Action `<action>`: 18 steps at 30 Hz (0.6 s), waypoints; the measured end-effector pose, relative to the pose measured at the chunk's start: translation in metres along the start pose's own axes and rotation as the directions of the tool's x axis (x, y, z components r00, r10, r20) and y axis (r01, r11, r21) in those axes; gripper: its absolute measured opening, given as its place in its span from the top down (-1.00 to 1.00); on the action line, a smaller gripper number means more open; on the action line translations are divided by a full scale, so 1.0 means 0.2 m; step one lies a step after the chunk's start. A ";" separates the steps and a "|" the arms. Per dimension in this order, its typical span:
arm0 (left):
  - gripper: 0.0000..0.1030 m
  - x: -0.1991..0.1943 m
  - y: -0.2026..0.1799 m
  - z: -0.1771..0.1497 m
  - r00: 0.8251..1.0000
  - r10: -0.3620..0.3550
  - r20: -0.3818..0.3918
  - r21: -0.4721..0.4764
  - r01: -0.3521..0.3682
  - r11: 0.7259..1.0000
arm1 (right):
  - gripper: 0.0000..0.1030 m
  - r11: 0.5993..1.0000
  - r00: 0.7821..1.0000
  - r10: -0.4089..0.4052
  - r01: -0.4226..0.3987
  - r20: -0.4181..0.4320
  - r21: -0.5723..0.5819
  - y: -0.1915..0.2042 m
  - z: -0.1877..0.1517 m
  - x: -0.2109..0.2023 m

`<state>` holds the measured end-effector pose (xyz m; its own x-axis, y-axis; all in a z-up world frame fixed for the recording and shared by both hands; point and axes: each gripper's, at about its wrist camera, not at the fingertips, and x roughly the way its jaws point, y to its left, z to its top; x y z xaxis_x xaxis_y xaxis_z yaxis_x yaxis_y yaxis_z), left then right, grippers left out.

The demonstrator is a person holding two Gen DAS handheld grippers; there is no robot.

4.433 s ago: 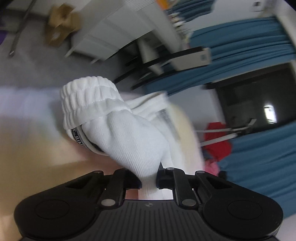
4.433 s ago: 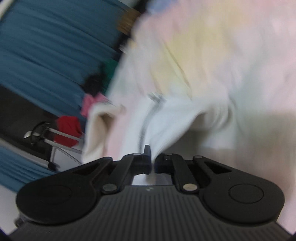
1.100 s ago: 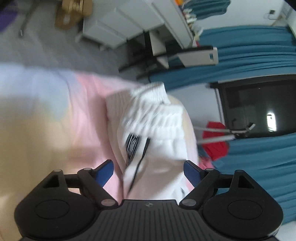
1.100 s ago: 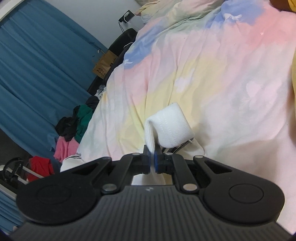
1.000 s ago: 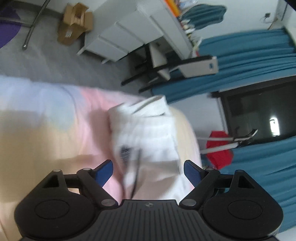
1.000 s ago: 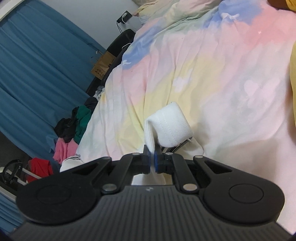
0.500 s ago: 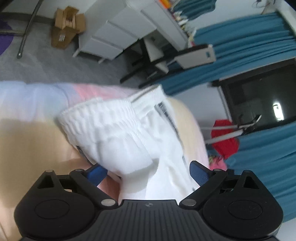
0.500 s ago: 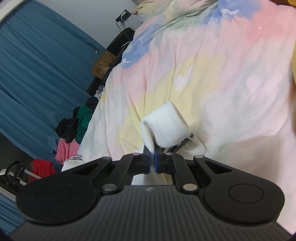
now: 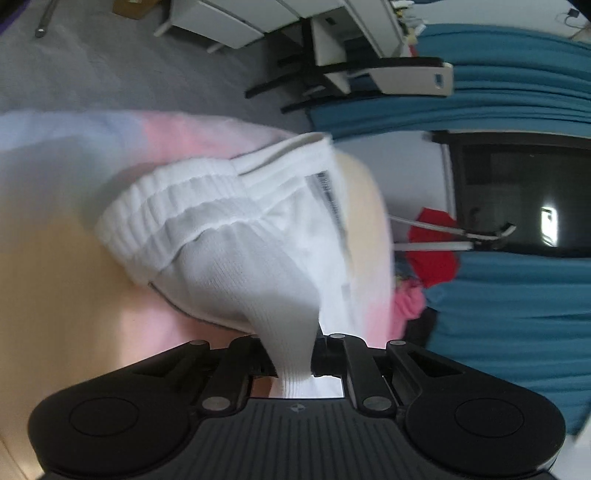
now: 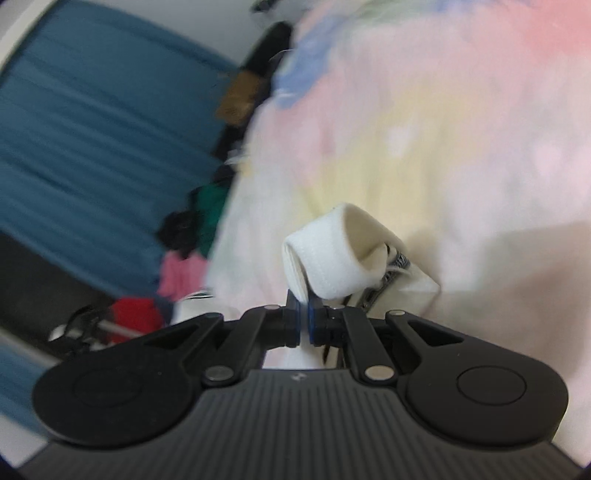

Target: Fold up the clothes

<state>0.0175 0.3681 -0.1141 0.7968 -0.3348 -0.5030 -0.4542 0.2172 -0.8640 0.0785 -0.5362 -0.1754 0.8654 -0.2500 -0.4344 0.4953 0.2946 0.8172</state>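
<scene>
White knit shorts (image 9: 236,243) with a ribbed elastic waistband and a dark side stripe hang bunched over a pastel bedsheet (image 9: 55,221). My left gripper (image 9: 291,358) is shut on a pinch of their white fabric close to the camera. In the right wrist view my right gripper (image 10: 303,328) is shut on another edge of the white shorts (image 10: 332,258), whose hem curls into a loop just above the jaws. A striped trim and drawstring (image 10: 391,269) show behind that loop.
The bedsheet (image 10: 443,129) in pink, yellow and blue fills the right side. Blue curtains (image 10: 92,129), a heap of coloured clothes (image 10: 184,251), a dark window (image 9: 517,192), a white drawer unit (image 9: 240,18) and a chair (image 9: 351,66) stand beyond the bed's edge.
My left gripper, open half a second ago, has shut on the shorts' fabric. My right gripper keeps its hold, and its view has swung and blurred.
</scene>
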 end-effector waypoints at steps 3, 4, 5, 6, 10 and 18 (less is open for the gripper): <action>0.79 -0.08 -0.03 -0.01 1.000 0.011 -0.009 0.067 -0.010 0.998 | 0.86 0.995 0.999 0.045 -0.044 0.006 -0.092 0.06 0.06 -0.11; 0.79 -0.09 -0.01 -0.02 0.999 0.038 -0.016 0.098 -0.036 0.995 | 0.86 0.993 1.000 0.018 -0.018 0.000 -0.119 0.05 0.06 -0.14; 0.79 -0.11 0.01 -0.03 0.997 0.068 -0.023 0.127 -0.064 0.990 | 0.86 0.989 0.998 -0.052 0.048 -0.026 -0.139 0.02 0.05 -0.15; 0.79 -0.11 0.03 -0.03 0.996 0.090 -0.028 0.142 -0.085 0.986 | 0.86 0.981 0.991 -0.123 0.113 -0.054 -0.157 -0.03 0.04 -0.16; 0.79 -0.09 0.13 -0.04 0.985 0.168 -0.041 0.181 -0.158 0.971 | 0.85 0.958 0.940 -0.285 0.273 -0.189 -0.083 -0.30 0.00 -0.15; 0.79 -0.13 0.04 -0.03 0.986 0.167 -0.005 0.239 -0.161 0.958 | 0.86 0.982 0.985 -0.073 0.044 -0.155 -0.184 0.21 0.04 -0.03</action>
<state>-0.0092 0.3738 -0.1077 0.7076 -0.2988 -0.6404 -0.4678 0.4811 -0.7414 0.0945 -0.5301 -0.1349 0.8283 -0.1250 -0.5462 0.5384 0.4476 0.7140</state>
